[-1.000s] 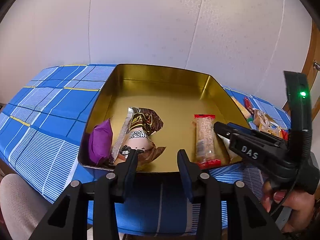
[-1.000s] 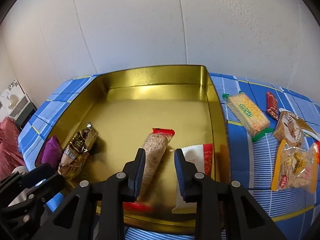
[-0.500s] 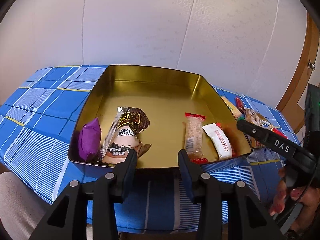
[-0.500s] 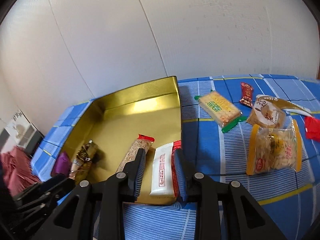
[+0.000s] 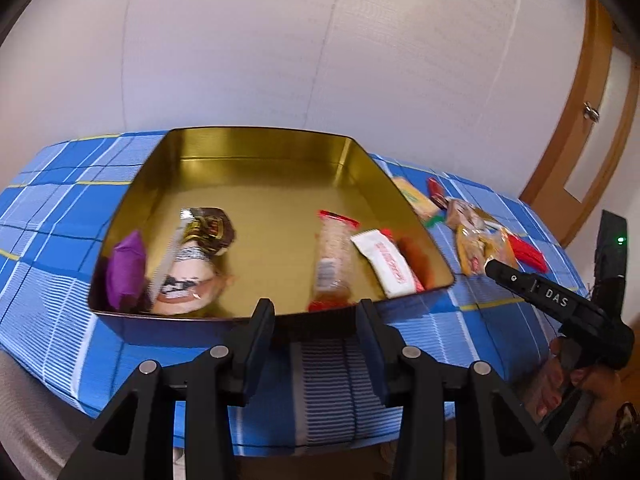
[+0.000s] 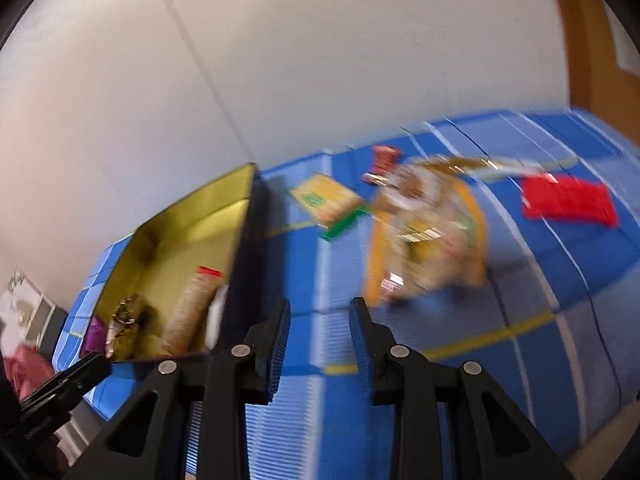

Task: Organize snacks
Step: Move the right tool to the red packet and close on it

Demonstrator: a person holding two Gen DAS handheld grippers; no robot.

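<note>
A gold tin [image 5: 256, 148] on the blue checked cloth holds a purple pack [image 5: 124, 268], a brown foil pack [image 5: 196, 256], a red-ended cereal bar [image 5: 334, 256] and a white bar [image 5: 386, 264]. My left gripper [image 5: 316, 320] hangs open and empty just before the tin's near wall. Off to the tin's right, my right gripper [image 6: 320, 332] is open and empty over bare cloth. Ahead of it, blurred, lie a cracker pack [image 6: 326, 200], an orange-edged bag [image 6: 428, 244], a red pack [image 6: 568, 200] and a small red packet [image 6: 384, 158].
The right wrist view shows the tin [image 6: 192, 220] at the left. A hand [image 5: 576, 384] holds the right gripper's handle at the table's front right. A white wall runs behind the table. A wooden door frame [image 5: 580, 120] stands at the far right.
My right gripper has swung right, from over the tin's bars to the cloth before the loose snacks, rolling as it went. The left gripper has shifted a little; the tin's contents lie as before.
</note>
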